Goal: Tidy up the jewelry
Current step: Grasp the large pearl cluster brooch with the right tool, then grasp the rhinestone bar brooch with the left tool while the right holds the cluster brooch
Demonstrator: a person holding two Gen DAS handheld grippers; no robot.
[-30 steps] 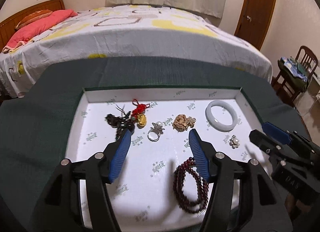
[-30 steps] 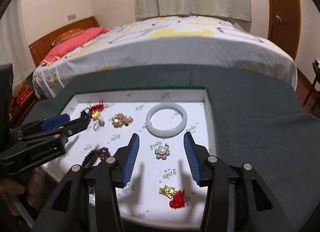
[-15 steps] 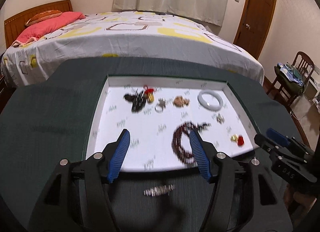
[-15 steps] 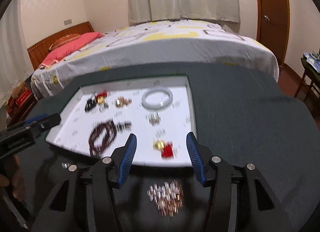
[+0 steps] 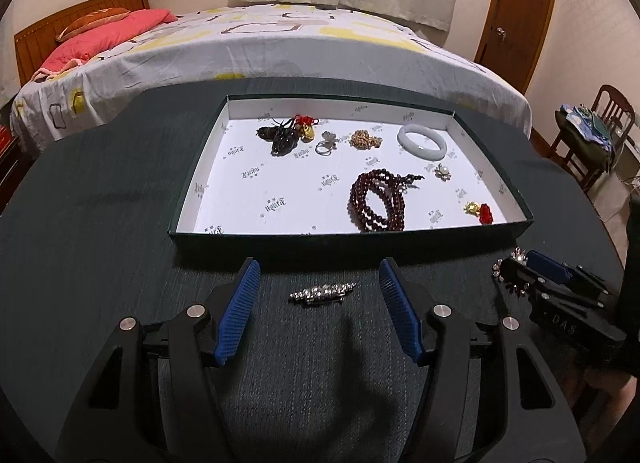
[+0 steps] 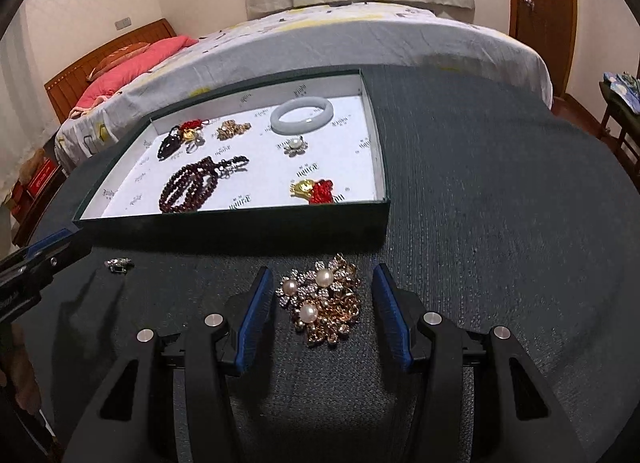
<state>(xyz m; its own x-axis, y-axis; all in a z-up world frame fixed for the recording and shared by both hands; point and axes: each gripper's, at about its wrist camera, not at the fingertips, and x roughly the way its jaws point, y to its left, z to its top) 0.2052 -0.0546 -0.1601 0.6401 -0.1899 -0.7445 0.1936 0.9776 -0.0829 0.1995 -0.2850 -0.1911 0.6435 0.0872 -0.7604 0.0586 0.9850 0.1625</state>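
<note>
A dark green tray [image 5: 360, 241] with a white lining holds a white bangle [image 5: 422, 141], a dark red bead bracelet [image 5: 376, 203], a pearl flower pin [image 5: 443, 172], a gold charm with a red knot [image 5: 480, 211], a ring [image 5: 326, 145] and a gold cluster [image 5: 364, 140]. In front of the tray a small silver brooch [image 5: 322, 293] lies on the cloth between the fingers of my open left gripper [image 5: 319, 267], untouched. My right gripper [image 6: 321, 269] stands open around a gold brooch with three pearls [image 6: 324, 307]; its pads stay clear of it.
The round table [image 6: 500, 223] wears a dark green cloth. Behind it stands a bed [image 5: 280, 43] with a pink pillow. A wooden door [image 5: 516, 11] and a chair [image 5: 600, 135] with clothes are at the right. The left gripper's finger [image 6: 52, 251] shows at the right wrist view's left edge.
Both grippers have drawn back from above the tray to the cloth in front of it. The silver brooch and the gold pearl brooch have come into view between their fingers.
</note>
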